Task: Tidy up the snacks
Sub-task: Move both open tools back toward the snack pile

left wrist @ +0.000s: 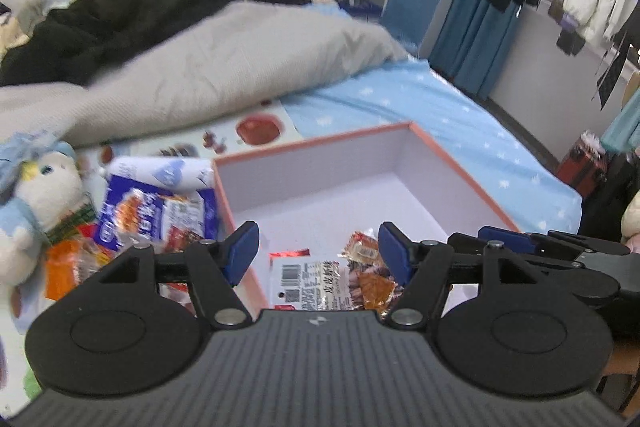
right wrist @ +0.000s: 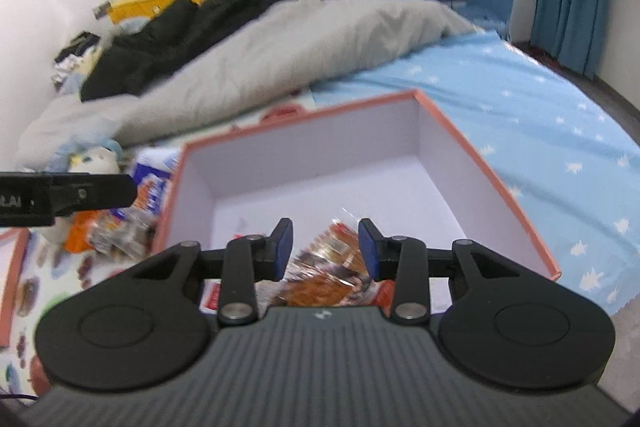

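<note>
Your left tongs [left wrist: 316, 253] hang over the near-left corner of the orange-rimmed box [left wrist: 460, 171] with the jaws spread wide and nothing between the pads; they are released. Below them, on the box floor, lie a white packet with a barcode [left wrist: 306, 281] and a cluster of small orange-brown wrapped snacks [left wrist: 368, 267].

Your right tongs [right wrist: 325, 250] sit above the same box [right wrist: 500, 187], jaws partly apart. A clear-wrapped orange snack packet [right wrist: 332, 263] shows in the gap between them, but blur and the tongs' body hide whether the pads press on it; I cannot tell if it is grasped or merely lying beneath.

Outside the box, to its left on the bed, a pile remains: a blue and white snack bag [left wrist: 156, 215], a white tube-shaped pack [left wrist: 160, 173], and orange wrappers [left wrist: 64, 267] beside a plush toy [left wrist: 36, 203]. A grey duvet [left wrist: 240, 59] lies beyond, on the light blue sheet [left wrist: 440, 107].
</note>
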A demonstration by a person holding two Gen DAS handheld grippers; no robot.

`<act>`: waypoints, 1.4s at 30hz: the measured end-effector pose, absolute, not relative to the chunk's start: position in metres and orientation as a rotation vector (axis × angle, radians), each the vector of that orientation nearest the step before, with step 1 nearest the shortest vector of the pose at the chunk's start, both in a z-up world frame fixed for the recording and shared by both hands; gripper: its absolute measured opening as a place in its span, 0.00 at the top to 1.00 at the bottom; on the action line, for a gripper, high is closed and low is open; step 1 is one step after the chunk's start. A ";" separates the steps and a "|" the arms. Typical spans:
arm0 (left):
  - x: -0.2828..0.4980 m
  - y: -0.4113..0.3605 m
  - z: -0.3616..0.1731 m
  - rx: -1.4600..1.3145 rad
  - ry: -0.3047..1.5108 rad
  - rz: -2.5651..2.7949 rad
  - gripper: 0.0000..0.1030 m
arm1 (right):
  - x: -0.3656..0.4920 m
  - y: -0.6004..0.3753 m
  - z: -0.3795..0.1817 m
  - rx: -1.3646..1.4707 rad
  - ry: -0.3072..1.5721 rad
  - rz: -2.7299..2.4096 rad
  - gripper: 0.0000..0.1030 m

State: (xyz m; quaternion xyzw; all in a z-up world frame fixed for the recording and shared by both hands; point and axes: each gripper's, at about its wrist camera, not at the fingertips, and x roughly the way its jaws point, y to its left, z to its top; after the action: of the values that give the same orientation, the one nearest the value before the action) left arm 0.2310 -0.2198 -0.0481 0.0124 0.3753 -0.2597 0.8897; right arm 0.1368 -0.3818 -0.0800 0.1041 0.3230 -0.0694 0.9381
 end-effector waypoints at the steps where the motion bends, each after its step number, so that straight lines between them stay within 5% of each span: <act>1: 0.226 -0.213 -0.042 0.025 0.764 -0.536 0.31 | 0.134 -0.378 -0.075 0.211 0.649 -0.136 0.62; 16: 0.175 -0.118 -0.008 -0.056 0.657 -0.459 0.31 | 0.104 -0.316 -0.033 0.169 0.540 -0.028 0.62; 42: 0.098 -0.006 -0.036 -0.173 0.676 -0.282 0.31 | 0.065 -0.214 -0.060 0.115 0.572 0.157 0.62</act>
State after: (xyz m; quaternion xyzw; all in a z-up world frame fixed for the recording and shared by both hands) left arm 0.0983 -0.0063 -0.0359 -0.0846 0.3300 -0.1376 0.9301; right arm 0.0646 -0.2136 -0.0596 0.0569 0.2818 0.0773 0.9546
